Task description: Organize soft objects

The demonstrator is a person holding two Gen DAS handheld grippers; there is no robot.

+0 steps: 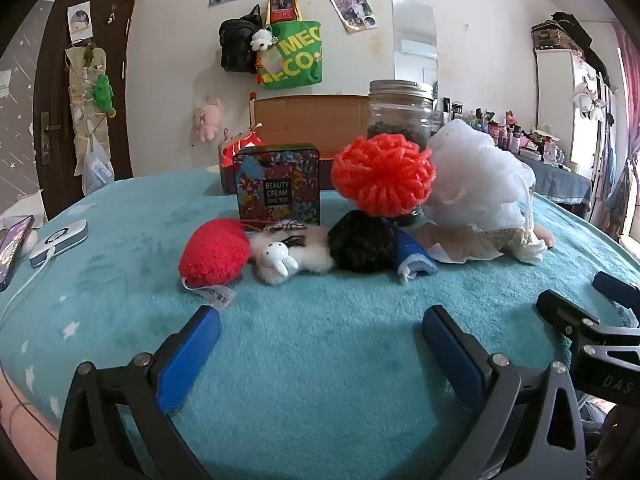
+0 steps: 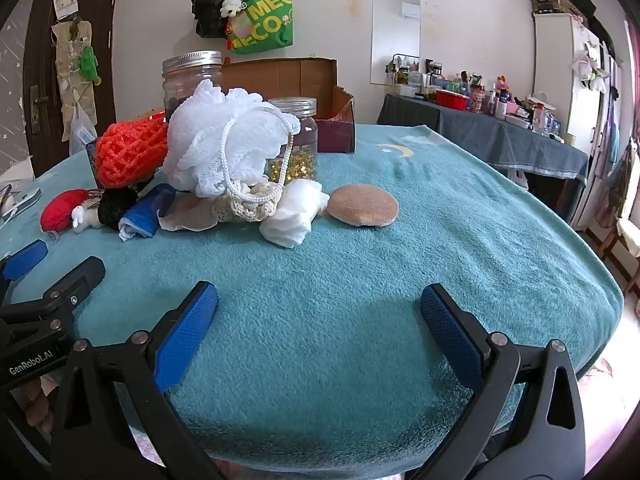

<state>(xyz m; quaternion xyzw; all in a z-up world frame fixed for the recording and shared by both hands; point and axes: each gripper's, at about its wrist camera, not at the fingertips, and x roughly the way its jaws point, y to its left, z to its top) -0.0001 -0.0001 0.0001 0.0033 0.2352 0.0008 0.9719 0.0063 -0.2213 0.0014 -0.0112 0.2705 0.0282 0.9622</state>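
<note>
A row of soft things lies on the teal blanket (image 1: pixel 320 340): a red pompom (image 1: pixel 214 252), a white plush bunny (image 1: pixel 280 260), a black pompom (image 1: pixel 362 246), a blue cloth roll (image 1: pixel 414 258), an orange crochet ball (image 1: pixel 384 174) and a white mesh pouf (image 1: pixel 480 174). In the right wrist view the pouf (image 2: pixel 224 140) sits over a cream crochet basket (image 2: pixel 250 204), beside a white cloth wad (image 2: pixel 296 212) and a tan round sponge (image 2: pixel 362 205). My left gripper (image 1: pixel 320 328) is open and empty, short of the row. My right gripper (image 2: pixel 320 304) is open and empty, short of the sponge.
A Beauty Cream tin (image 1: pixel 277 184), a glass jar (image 1: pixel 400 116) and a cardboard box (image 1: pixel 312 120) stand behind the row. A second jar with gold bits (image 2: pixel 294 140) shows at right. A phone (image 1: pixel 12 248) and power bank (image 1: pixel 60 240) lie at left.
</note>
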